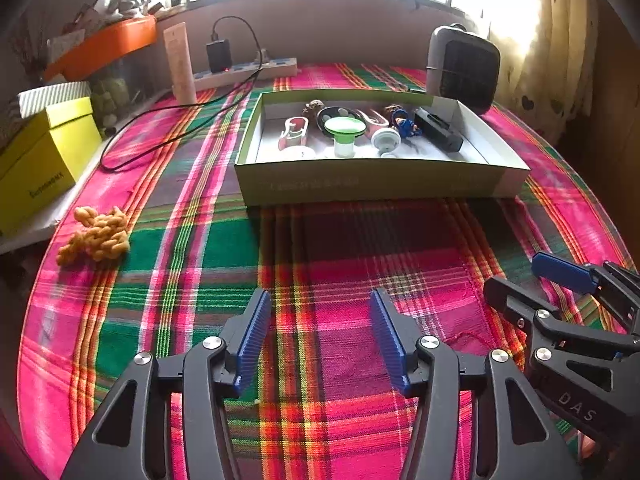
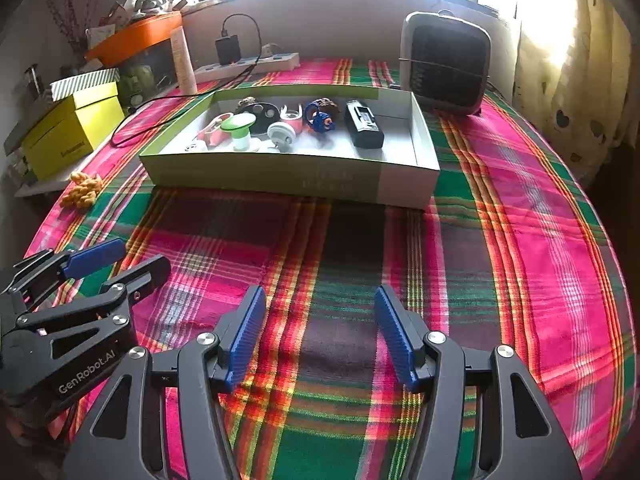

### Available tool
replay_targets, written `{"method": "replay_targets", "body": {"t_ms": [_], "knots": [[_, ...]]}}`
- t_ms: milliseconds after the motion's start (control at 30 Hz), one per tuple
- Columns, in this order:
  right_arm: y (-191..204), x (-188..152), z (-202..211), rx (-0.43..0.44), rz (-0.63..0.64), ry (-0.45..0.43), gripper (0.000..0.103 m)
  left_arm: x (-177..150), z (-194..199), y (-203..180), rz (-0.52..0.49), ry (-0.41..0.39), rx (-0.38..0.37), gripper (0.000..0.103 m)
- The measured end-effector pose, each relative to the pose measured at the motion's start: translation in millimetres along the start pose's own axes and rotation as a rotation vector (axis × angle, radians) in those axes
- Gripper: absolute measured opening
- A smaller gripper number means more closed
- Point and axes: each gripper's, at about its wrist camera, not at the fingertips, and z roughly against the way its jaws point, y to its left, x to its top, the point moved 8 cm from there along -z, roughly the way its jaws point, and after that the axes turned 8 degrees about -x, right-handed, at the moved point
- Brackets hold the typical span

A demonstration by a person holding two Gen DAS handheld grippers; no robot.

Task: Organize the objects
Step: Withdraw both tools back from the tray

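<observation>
A shallow green and white box (image 1: pixel 360 188) (image 2: pixel 280 178) sits on the plaid cloth and holds several small items: a green-topped piece (image 1: pixel 344 128) (image 2: pixel 239 124), a white round piece (image 1: pixel 386 140) (image 2: pixel 282 132), a blue knotted toy (image 1: pixel 406 124) (image 2: pixel 320 120) and a black device (image 1: pixel 438 130) (image 2: pixel 363 124). An orange knitted lump (image 1: pixel 96 236) (image 2: pixel 82 190) lies alone on the cloth at the left. My left gripper (image 1: pixel 318 308) (image 2: pixel 120 260) hovers open over bare cloth in front of the box. My right gripper (image 2: pixel 320 304) (image 1: pixel 516 276) stands open beside it, nothing between its pads.
A yellow box (image 1: pixel 44 160) (image 2: pixel 72 132) and an orange-lidded container (image 1: pixel 104 46) stand at the left edge. A power strip (image 1: pixel 248 72) with a black charger and trailing cable lies behind the box. A grey heater (image 1: pixel 464 68) (image 2: pixel 446 64) stands at the back right, curtains beyond.
</observation>
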Motion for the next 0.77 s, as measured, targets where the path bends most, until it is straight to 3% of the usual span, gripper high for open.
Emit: {"method": "replay_targets", "body": {"t_ms": [767], "knots": [[1.0, 0.5, -0.2, -0.013, 0.01, 0.003, 0.059, -0.1, 0.9, 0.8, 0.012, -0.001, 0.001, 0.054]]}}
